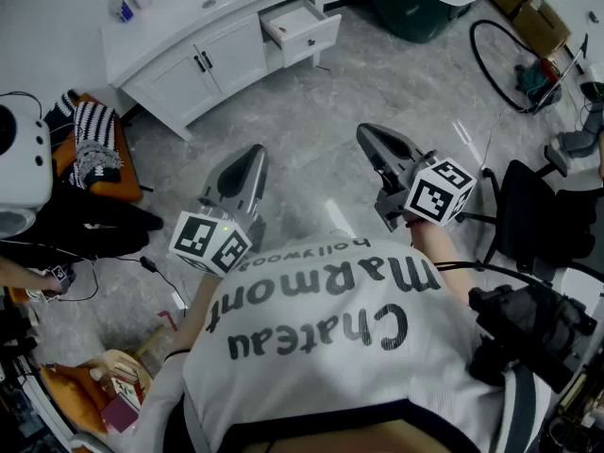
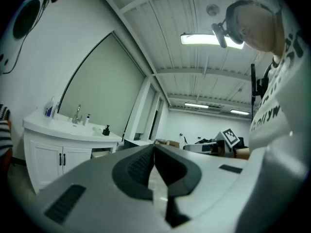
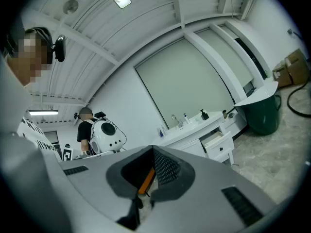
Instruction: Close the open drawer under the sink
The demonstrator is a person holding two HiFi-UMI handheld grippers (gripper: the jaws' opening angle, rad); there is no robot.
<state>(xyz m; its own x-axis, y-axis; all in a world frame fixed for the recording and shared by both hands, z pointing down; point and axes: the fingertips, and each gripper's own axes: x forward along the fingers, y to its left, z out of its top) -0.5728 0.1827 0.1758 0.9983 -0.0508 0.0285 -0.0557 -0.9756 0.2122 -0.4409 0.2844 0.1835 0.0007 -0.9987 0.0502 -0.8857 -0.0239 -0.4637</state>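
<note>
drawer [image 1: 304, 28] open, left gripper [image 1: 251, 156] closed (empty)

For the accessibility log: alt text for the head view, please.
A white sink cabinet stands across the grey floor with one drawer pulled open. Nearer, the person holds the left gripper and right gripper, jaws together.

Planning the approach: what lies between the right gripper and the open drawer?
Only bare floor separates the right gripper from the drawer, as the head view shows.

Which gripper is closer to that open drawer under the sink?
Right, narrowly. The right gripper sits below and right of the open drawer; the left gripper hangs farther back, below-left.
</note>
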